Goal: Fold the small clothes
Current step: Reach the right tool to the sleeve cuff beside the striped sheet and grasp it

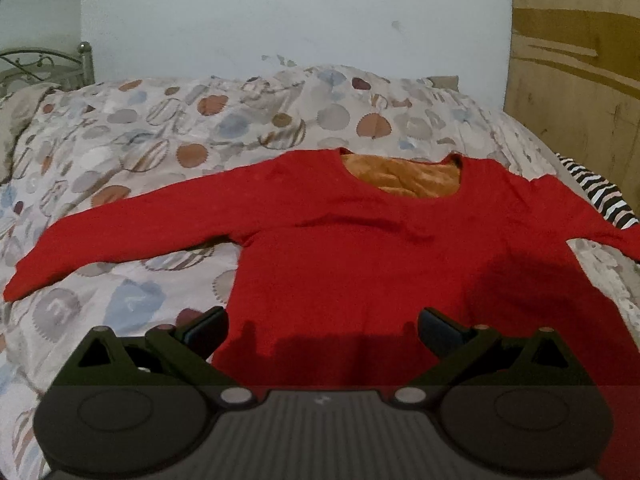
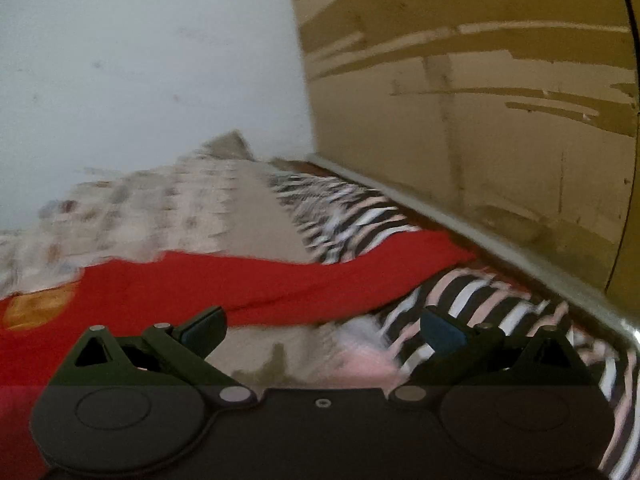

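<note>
Across the bed (image 1: 120, 132) in front of you, the red top (image 1: 360, 248) lay flat, neck away, sleeves stretched out sideways. Your left gripper (image 1: 322, 330) hovered over its hem, fingers apart and empty. Your right gripper (image 2: 322, 330), fingers also apart, was nearer the right sleeve (image 2: 340, 276), which ran across its view onto a striped cloth (image 2: 472, 308).
</note>
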Motion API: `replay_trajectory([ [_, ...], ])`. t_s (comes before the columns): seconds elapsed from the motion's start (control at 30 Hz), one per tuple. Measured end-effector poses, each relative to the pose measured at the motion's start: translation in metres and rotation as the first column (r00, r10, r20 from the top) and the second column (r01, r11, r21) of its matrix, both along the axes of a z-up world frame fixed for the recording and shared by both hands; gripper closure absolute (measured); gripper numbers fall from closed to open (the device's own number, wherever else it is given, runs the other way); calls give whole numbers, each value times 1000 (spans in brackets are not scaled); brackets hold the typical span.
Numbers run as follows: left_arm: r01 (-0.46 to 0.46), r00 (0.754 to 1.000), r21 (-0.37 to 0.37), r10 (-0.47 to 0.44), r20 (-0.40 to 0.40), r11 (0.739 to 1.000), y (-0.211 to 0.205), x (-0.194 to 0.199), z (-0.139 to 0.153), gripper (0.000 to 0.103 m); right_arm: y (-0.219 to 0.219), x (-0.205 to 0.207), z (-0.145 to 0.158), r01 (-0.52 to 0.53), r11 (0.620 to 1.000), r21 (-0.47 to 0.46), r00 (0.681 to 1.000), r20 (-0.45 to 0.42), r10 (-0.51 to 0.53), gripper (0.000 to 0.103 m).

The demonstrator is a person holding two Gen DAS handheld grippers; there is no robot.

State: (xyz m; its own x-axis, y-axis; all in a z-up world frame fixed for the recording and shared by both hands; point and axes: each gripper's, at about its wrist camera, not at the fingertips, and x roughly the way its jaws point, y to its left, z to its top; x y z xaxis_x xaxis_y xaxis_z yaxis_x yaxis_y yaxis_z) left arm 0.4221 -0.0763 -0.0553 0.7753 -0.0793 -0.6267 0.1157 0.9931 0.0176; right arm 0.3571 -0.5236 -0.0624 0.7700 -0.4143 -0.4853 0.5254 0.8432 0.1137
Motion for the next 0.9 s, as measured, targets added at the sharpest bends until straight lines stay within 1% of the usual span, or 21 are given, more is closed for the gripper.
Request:
replay_trajectory([
  [0.07, 9, 1000, -7, -9, 0, 1000, 2, 7, -2, 0, -32, 24, -11, 35, 999, 32, 999, -19, -35, 0],
  [0.13, 10, 1000, -10, -10, -1, 1000, 6, 13, -4, 0, -64, 42, -19, 79, 994, 77, 997, -17, -78, 1],
  [0.27, -4, 1000, -9, 4, 3, 1000, 17, 20, -4, 0, -122, 70, -32, 214, 968, 134, 977, -20, -213, 5],
  [0.33, -9, 1000, -15, 9, -4, 1000, 21, 23, -3, 0, -144, 78, -38, 284, 944, 167, 959, -33, -283, 7],
  [0.43, -16, 1000, -25, 15, -18, 1000, 26, 26, -4, 0, -167, 83, -47, 366, 896, 253, 929, -43, -368, 12],
  [0.53, -22, 999, -31, 21, -29, 999, 29, 28, -6, 0, -178, 85, -56, 425, 848, 316, 902, -71, -426, 18],
  [0.6, -26, 999, -29, 25, -35, 999, 31, 27, -7, 0, -182, 86, -62, 458, 817, 350, 884, -87, -459, 26],
  [0.63, -27, 999, -27, 26, -39, 999, 32, 26, -8, 0, -183, 85, -64, 469, 802, 369, 877, -86, -473, 28],
  [0.67, -29, 999, -26, 28, -40, 999, 34, 25, -8, 0, -184, 86, -66, 474, 792, 385, 872, -82, -482, 35],
  [0.7, -31, 999, -23, 30, -40, 999, 35, 25, -7, 0, -186, 87, -67, 473, 787, 396, 871, -78, -485, 50],
  [0.73, -35, 999, -22, 34, -38, 999, 37, 24, -6, 0, -187, 88, -67, 464, 786, 408, 873, -65, -483, 58],
  [0.8, -41, 999, -24, 40, -32, 999, 40, 22, -3, 0, -186, 87, -64, 459, 786, 414, 872, -40, -489, 88],
  [0.83, -45, 999, -29, 44, -29, 999, 43, 21, 0, 0, -184, 87, -61, 463, 790, 401, 870, -36, -491, 93],
  [0.87, -49, 999, -37, 48, -25, 998, 45, 21, 2, 0, -180, 87, -56, 462, 802, 379, 871, -26, -490, 96],
  [0.9, -54, 998, -45, 53, -21, 998, 48, 20, 5, 0, -175, 85, -50, 454, 817, 356, 875, -5, -484, 97],
])
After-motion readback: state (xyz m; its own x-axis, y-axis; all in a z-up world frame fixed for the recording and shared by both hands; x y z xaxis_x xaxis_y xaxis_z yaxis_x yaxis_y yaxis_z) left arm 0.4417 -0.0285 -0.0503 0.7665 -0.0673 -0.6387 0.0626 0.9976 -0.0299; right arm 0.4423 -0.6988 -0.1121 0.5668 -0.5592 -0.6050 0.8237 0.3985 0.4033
